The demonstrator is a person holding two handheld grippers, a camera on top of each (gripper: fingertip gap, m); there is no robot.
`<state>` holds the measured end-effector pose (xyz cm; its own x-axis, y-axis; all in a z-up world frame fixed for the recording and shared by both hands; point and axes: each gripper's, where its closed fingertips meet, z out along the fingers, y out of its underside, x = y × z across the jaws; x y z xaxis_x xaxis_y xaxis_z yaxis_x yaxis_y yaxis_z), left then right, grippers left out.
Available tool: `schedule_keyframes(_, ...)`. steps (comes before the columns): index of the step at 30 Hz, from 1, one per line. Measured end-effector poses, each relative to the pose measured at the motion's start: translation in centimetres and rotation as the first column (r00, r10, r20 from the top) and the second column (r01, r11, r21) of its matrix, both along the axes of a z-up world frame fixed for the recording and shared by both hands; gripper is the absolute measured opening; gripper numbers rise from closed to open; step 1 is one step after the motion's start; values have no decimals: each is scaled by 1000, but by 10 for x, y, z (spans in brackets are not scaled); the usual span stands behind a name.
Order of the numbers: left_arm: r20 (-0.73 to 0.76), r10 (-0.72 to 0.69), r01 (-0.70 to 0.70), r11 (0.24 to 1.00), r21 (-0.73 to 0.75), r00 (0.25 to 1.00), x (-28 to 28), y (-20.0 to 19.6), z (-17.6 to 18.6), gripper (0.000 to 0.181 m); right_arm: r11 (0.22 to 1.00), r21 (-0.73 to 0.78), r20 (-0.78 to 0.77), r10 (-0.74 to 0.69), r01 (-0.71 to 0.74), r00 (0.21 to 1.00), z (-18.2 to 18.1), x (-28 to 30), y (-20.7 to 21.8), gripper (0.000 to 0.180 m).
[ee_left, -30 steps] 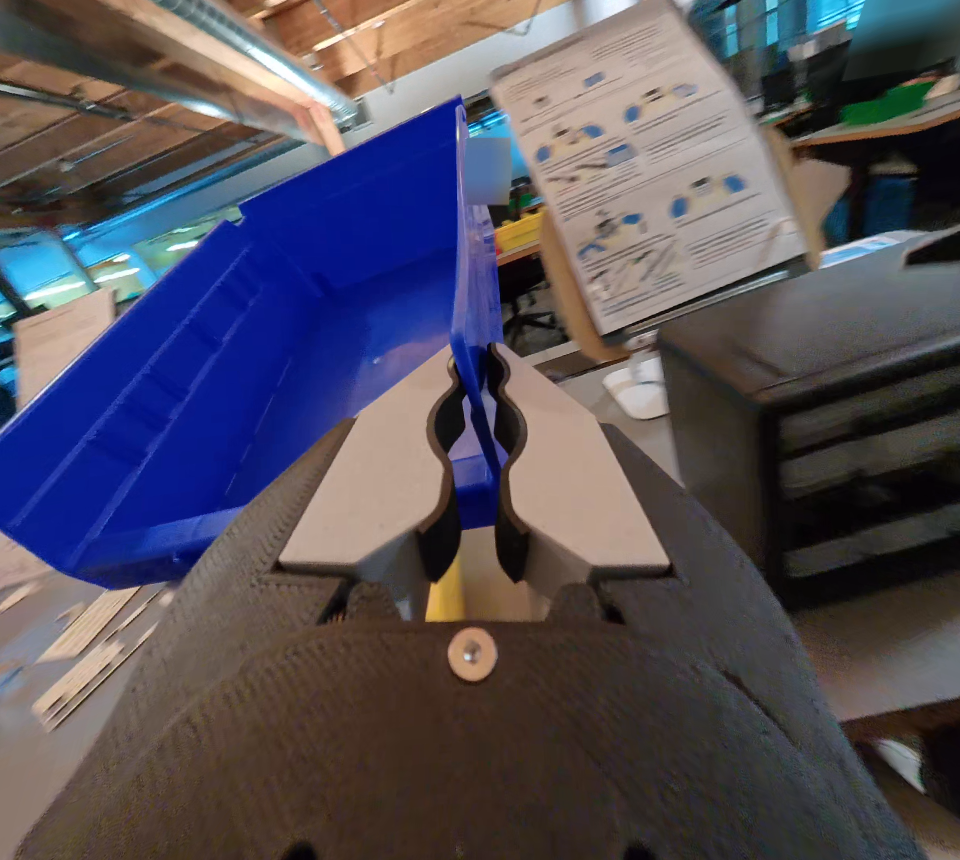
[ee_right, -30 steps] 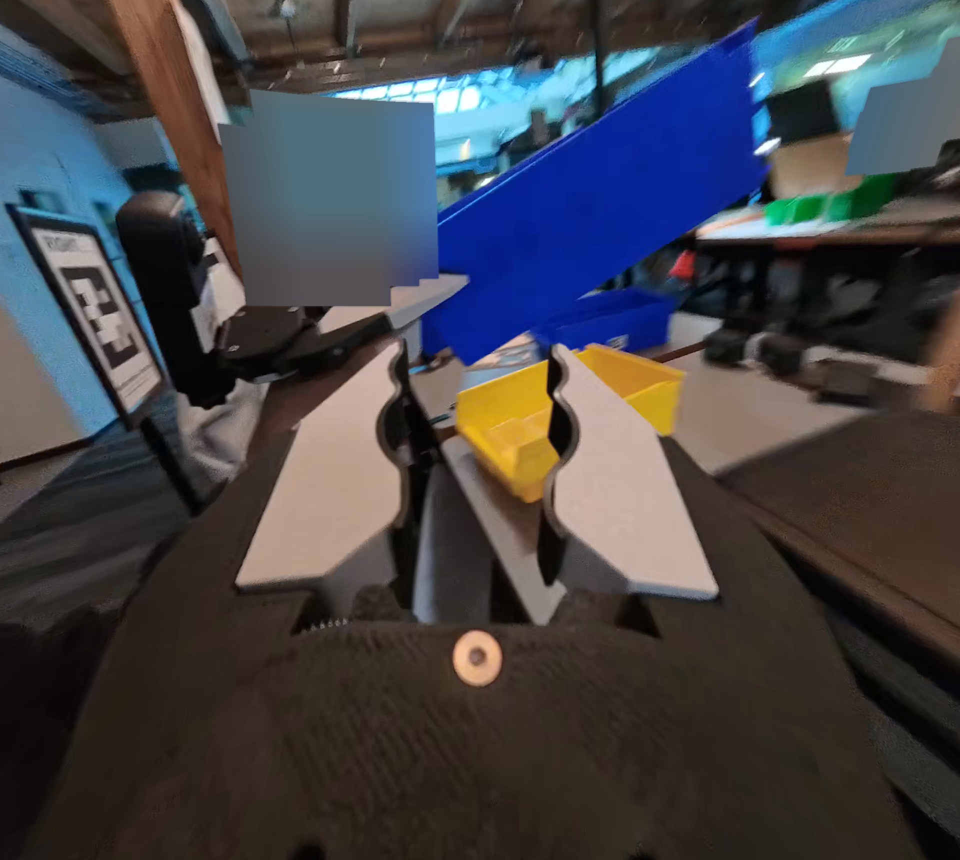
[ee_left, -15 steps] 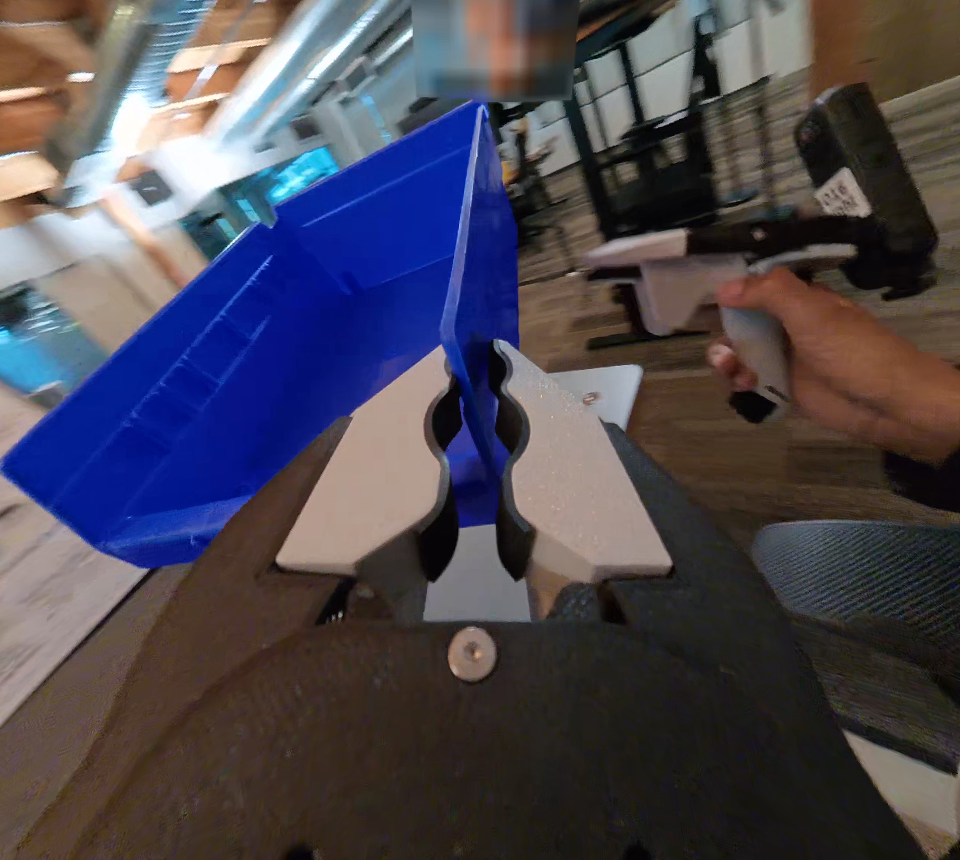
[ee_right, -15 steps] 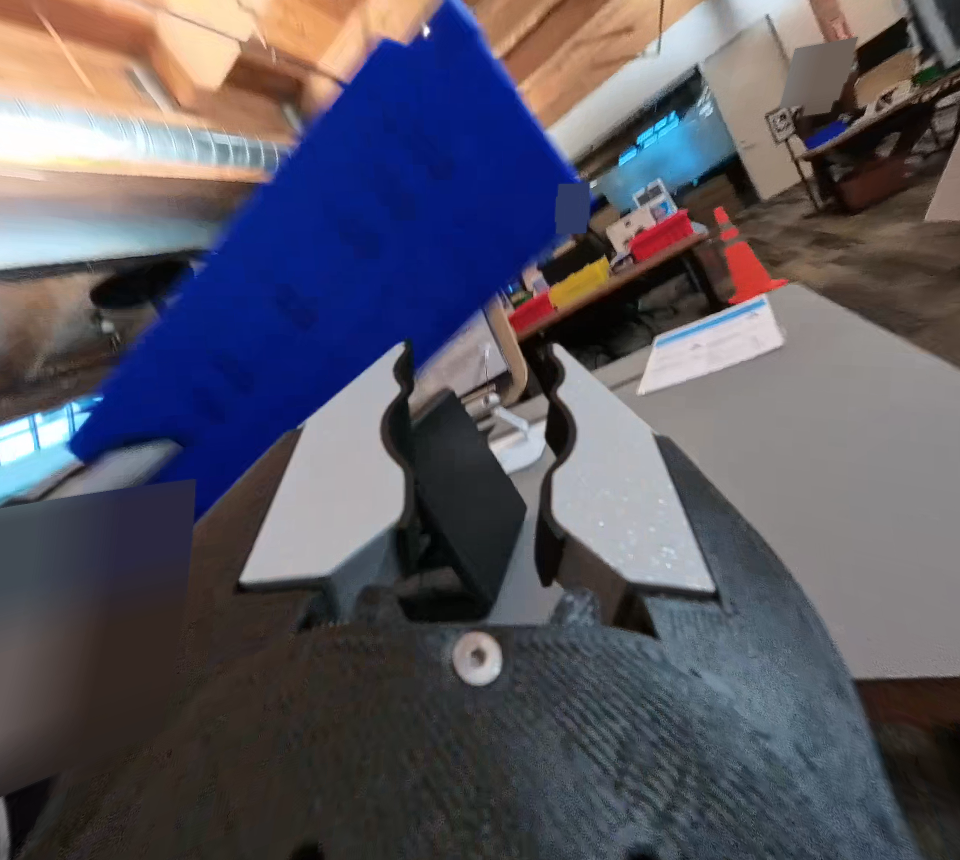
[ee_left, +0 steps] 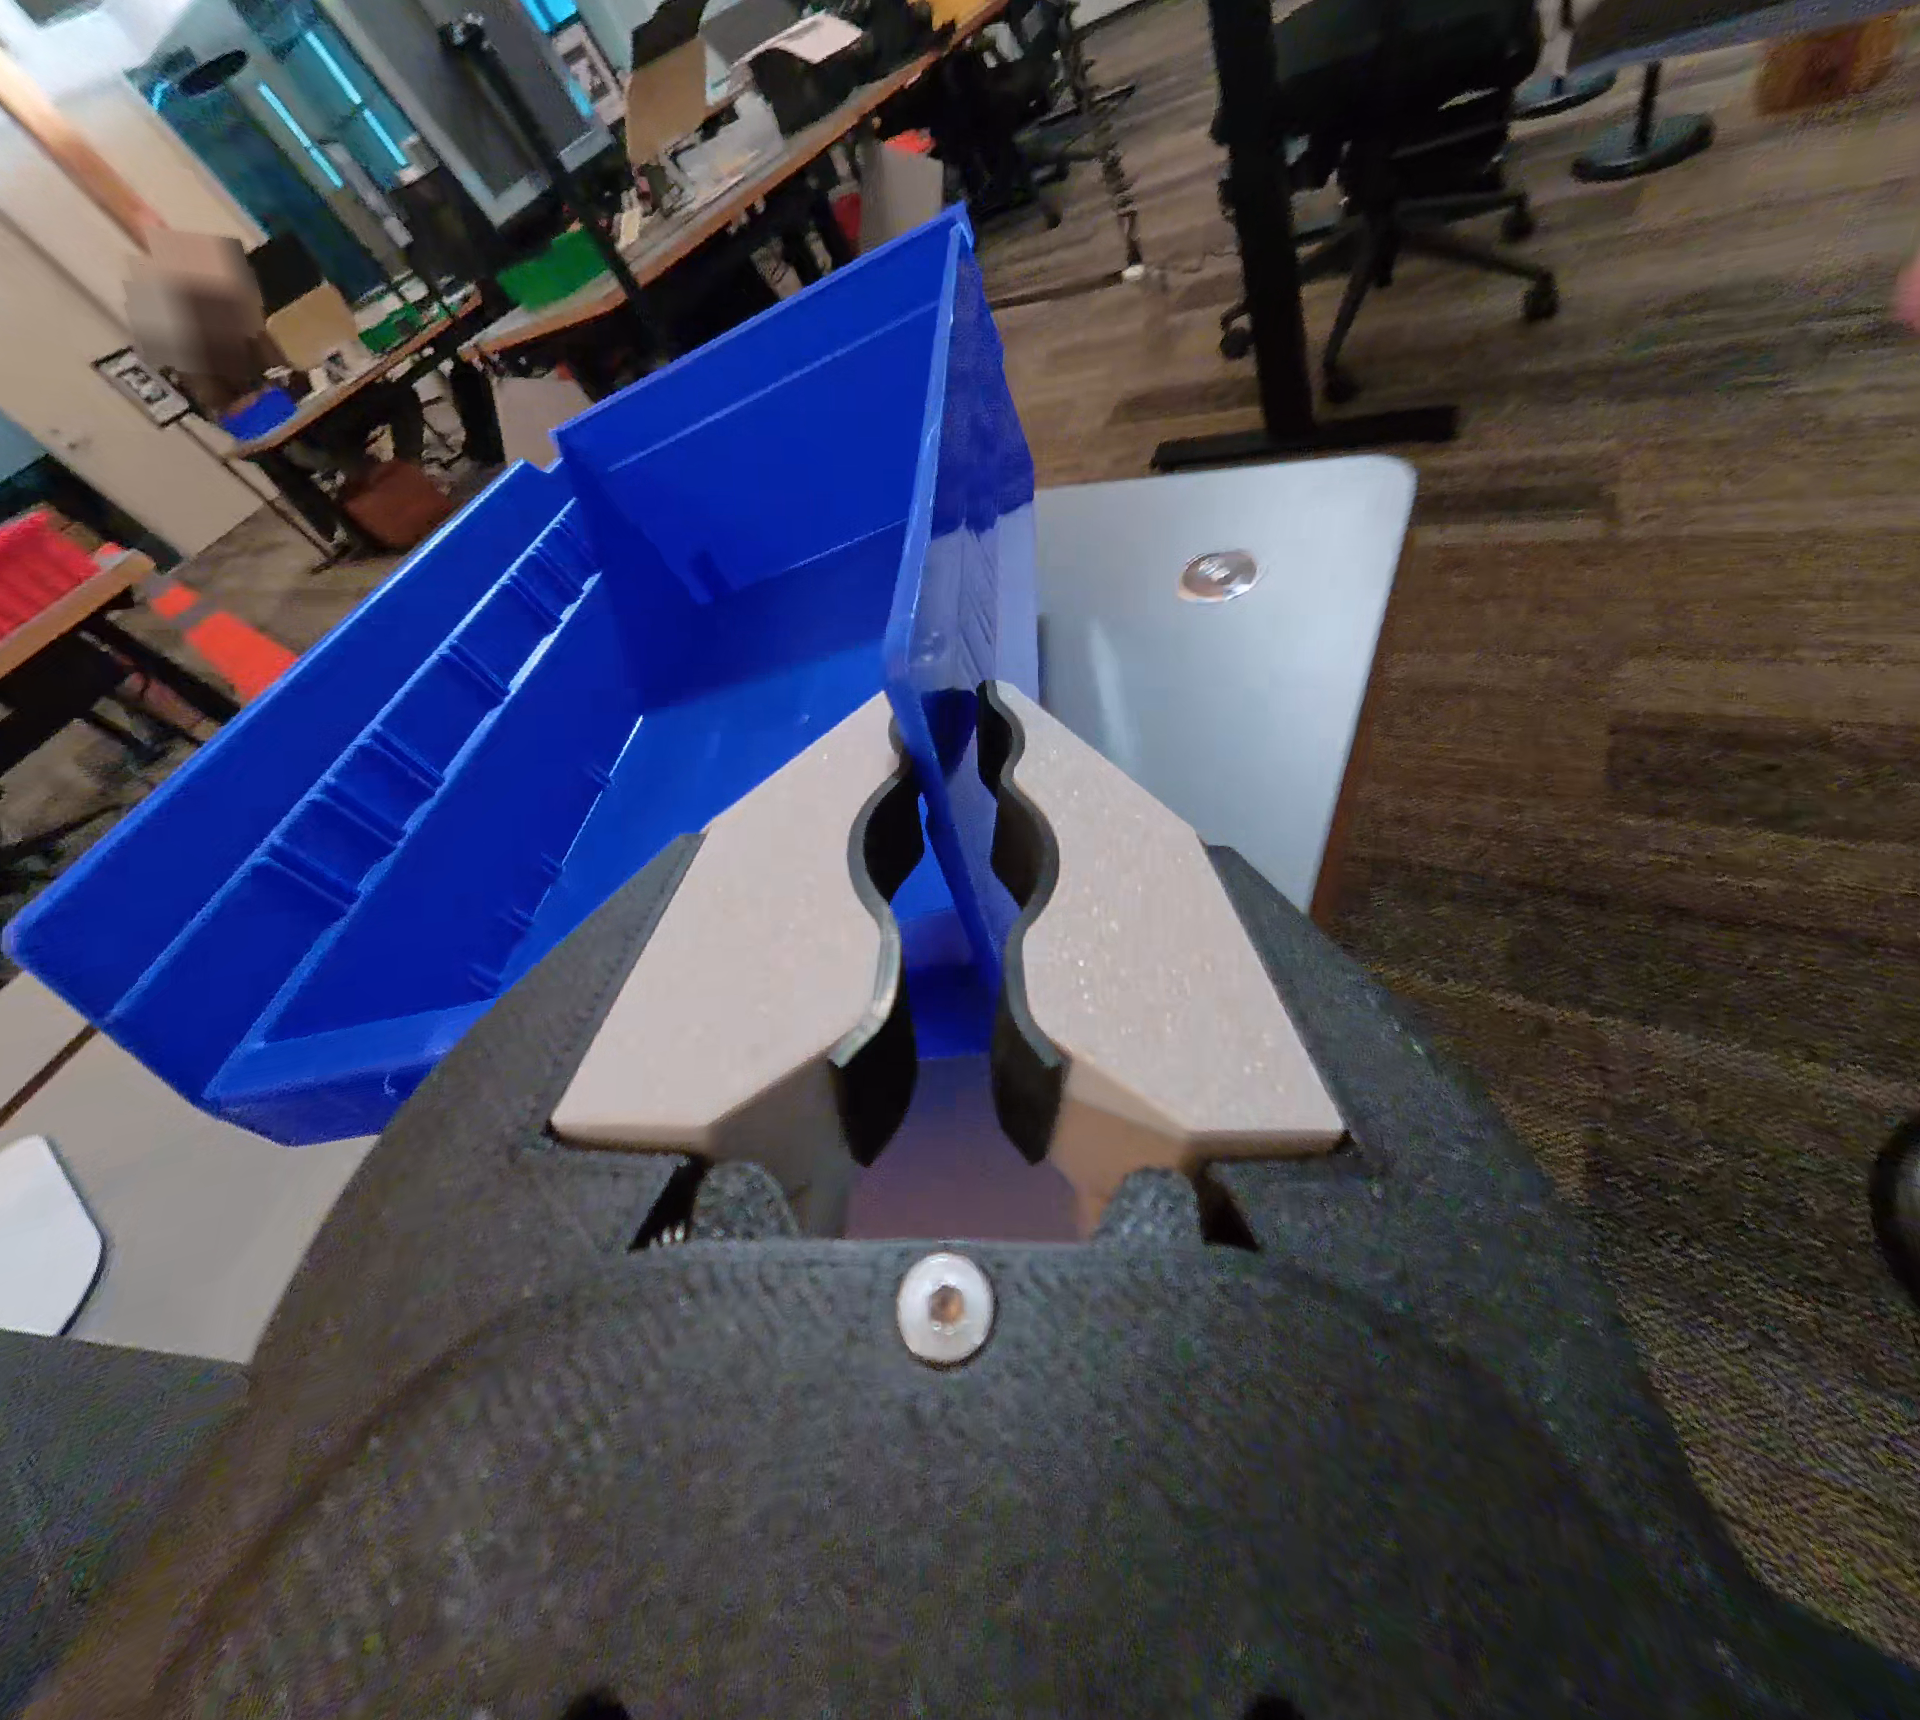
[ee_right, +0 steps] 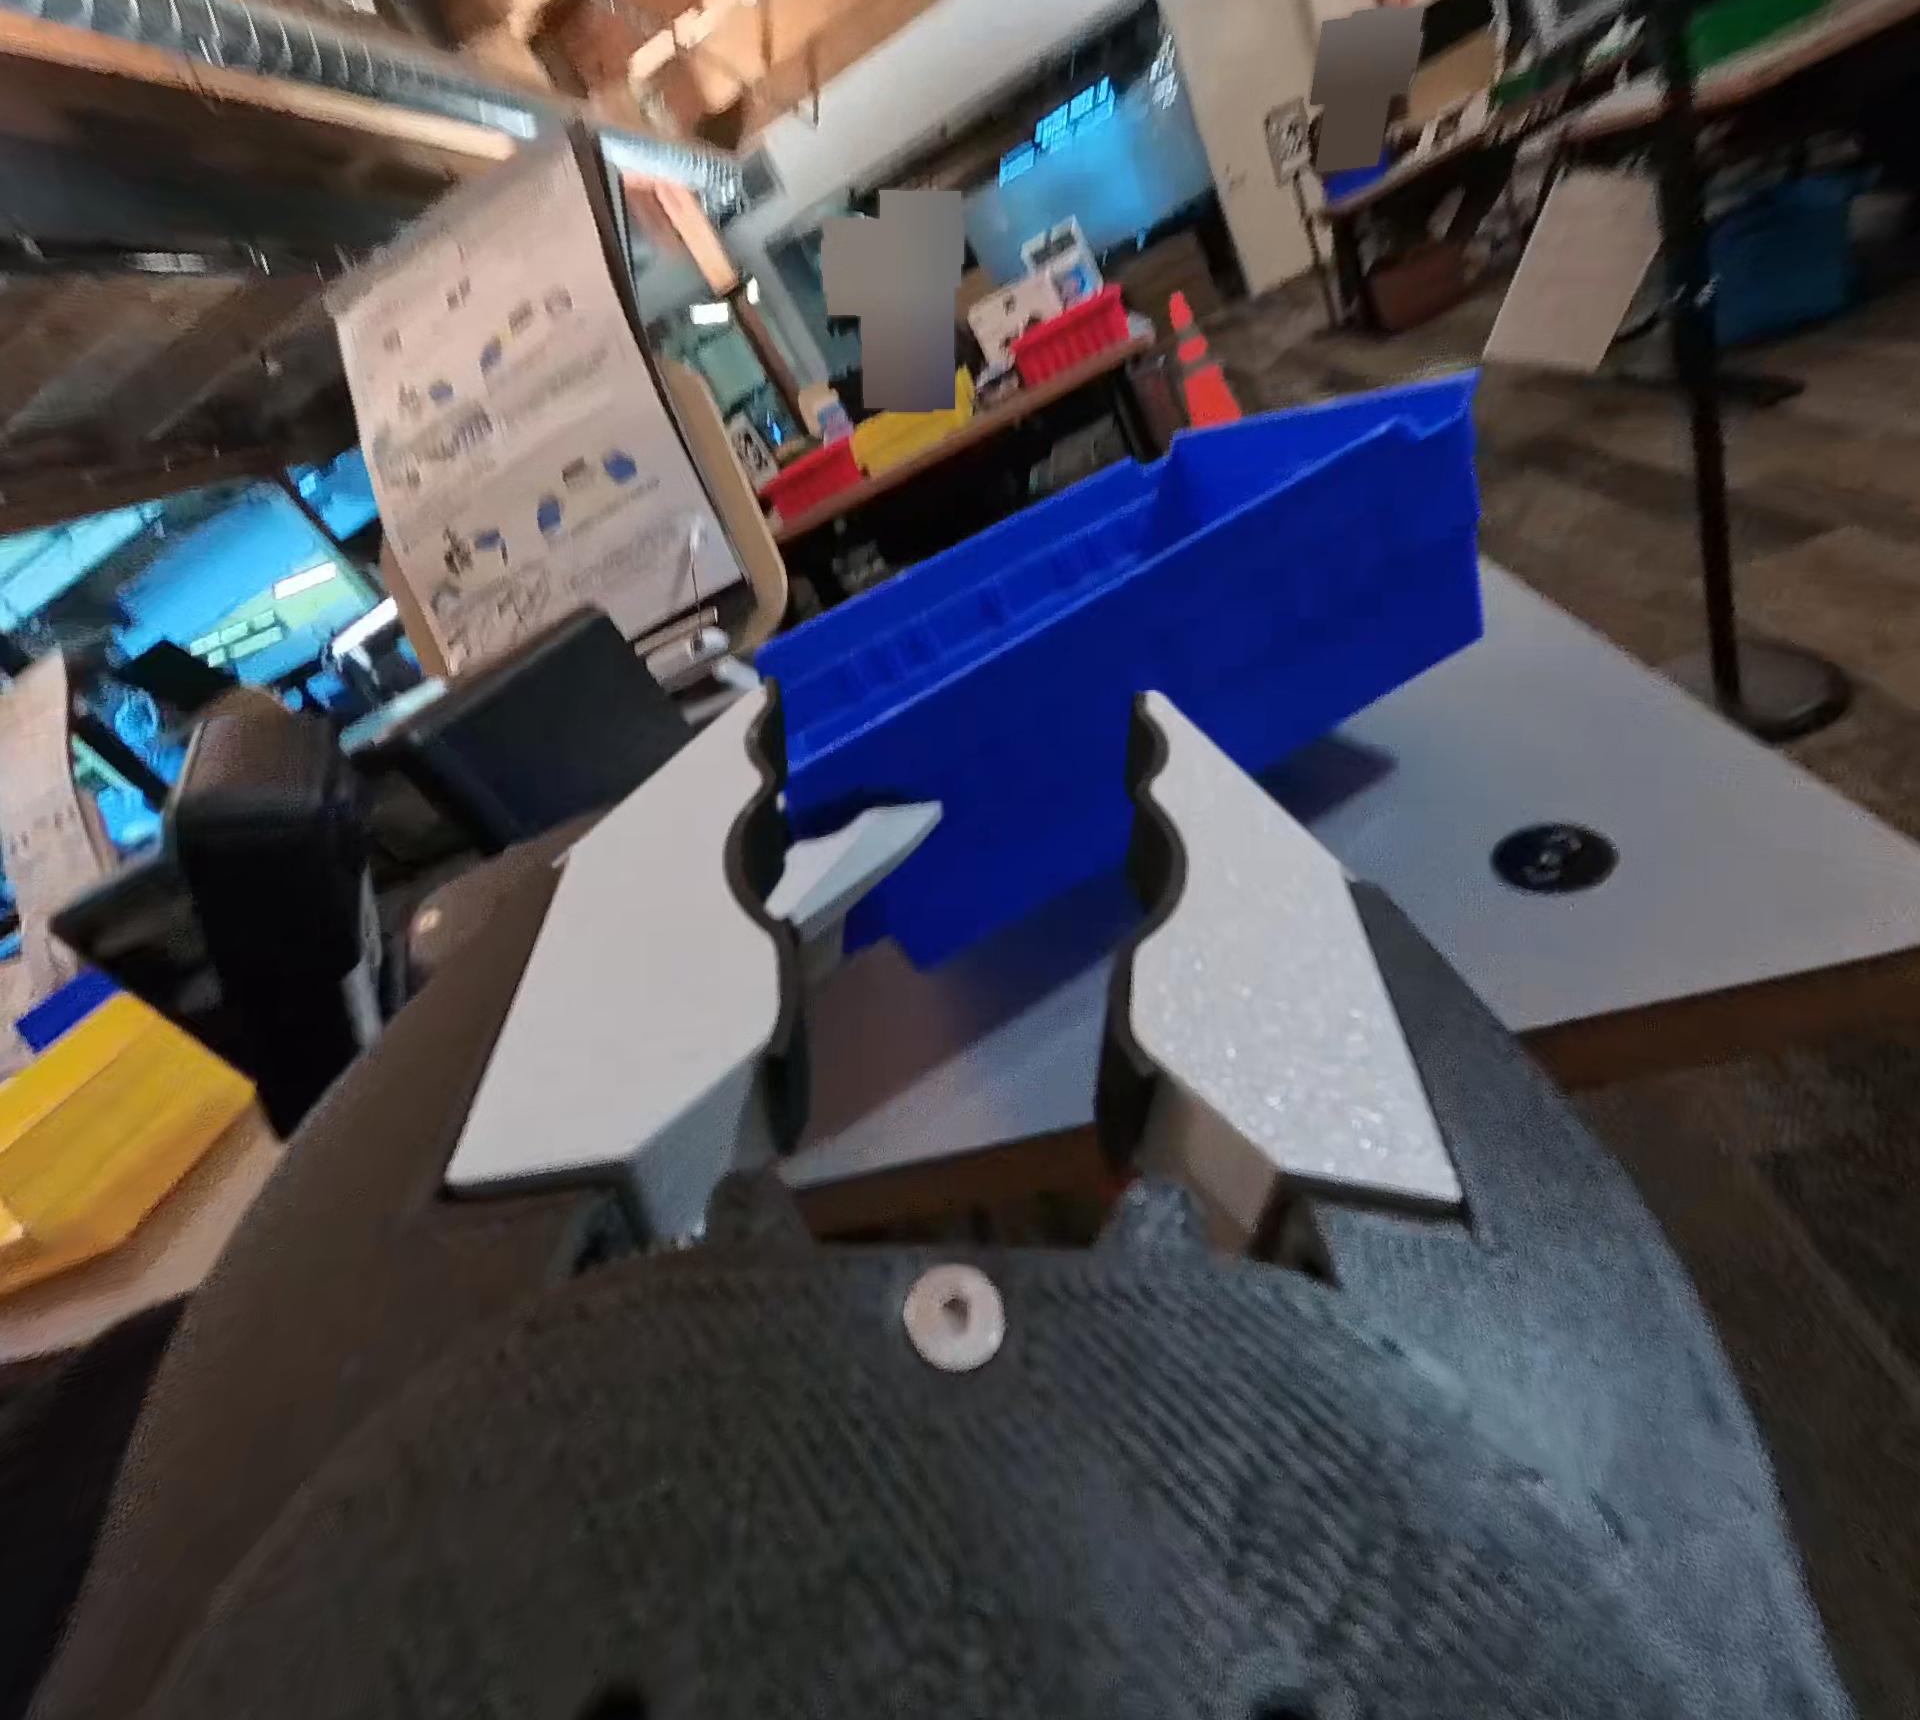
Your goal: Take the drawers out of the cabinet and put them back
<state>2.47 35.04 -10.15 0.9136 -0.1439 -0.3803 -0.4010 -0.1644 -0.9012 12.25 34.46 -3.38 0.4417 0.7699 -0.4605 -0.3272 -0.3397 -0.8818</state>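
Note:
A long blue plastic drawer point(ee_left: 623, 735) is tilted just over the grey table point(ee_left: 1226, 683). My left gripper point(ee_left: 951, 714) is shut on its thin end wall, with the open inside of the drawer to my left. In the right wrist view the same blue drawer point(ee_right: 1143, 662) lies across the middle, low over the table point(ee_right: 1610, 735), with a left gripper finger point(ee_right: 862, 849) at its near left end. My right gripper point(ee_right: 951, 714) is open and empty, a short way in front of the drawer's side. The black cabinet point(ee_right: 540, 735) stands behind at left.
A yellow bin point(ee_right: 94, 1130) lies at the far left. A printed board point(ee_right: 509, 444) stands behind the cabinet. A black pole stand point(ee_right: 1714, 475) is past the table's right edge. Office chairs point(ee_left: 1403, 112) and desks stand on the floor beyond the table corner.
My left gripper has swung round and down with the blue drawer, from high in the air to low over the table. My right gripper has opened wider and now faces the drawer.

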Motion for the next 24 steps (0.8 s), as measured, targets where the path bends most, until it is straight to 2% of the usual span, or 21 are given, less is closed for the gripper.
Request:
schedule_keyframes(6, 37, 90, -88, 996, -32, 995, -35, 18, -33, 3, 988, -80, 143, 143, -132, 979, -40, -45, -11, 70)
schedule_keyframes(12, 67, 117, -115, 993, -29, 991, -30, 39, -43, 3, 997, -9, 282, 81, -82, 956, -63, -56, -2, 67)
schedule_keyframes(14, 171, 54, -47, 998, -48, 984, -11, 50, -42, 5, 1000, 8, 329, 12, -16, 944, -72, -51, 12, 63)
schedule_keyframes(17, 403, -30, 57, 997, -55, 914, 15, 58, -33, 16, 996, 34, 325, -86, 79, 942, -75, -37, 32, 66)
schedule_keyframes(20, 461, -94, 118, 993, -23, 882, 23, 34, -19, 32, 994, 22, 262, -113, 111, 958, -72, -29, 41, 73)
schedule_keyframes(21, 443, -106, 131, 991, -26, 890, 22, 19, -16, 43, 996, 16, 250, -89, 87, 964, -72, -32, 39, 74)
schedule_keyframes(22, 406, -119, 146, 989, -37, 906, 20, 2, -16, 44, 999, 8, 252, -45, 44, 967, -73, -39, 34, 73)
schedule_keyframes(24, 300, -148, 178, 981, -75, 942, 12, -32, -20, 44, 998, -10, 303, 69, -69, 950, -82, -62, 18, 61)
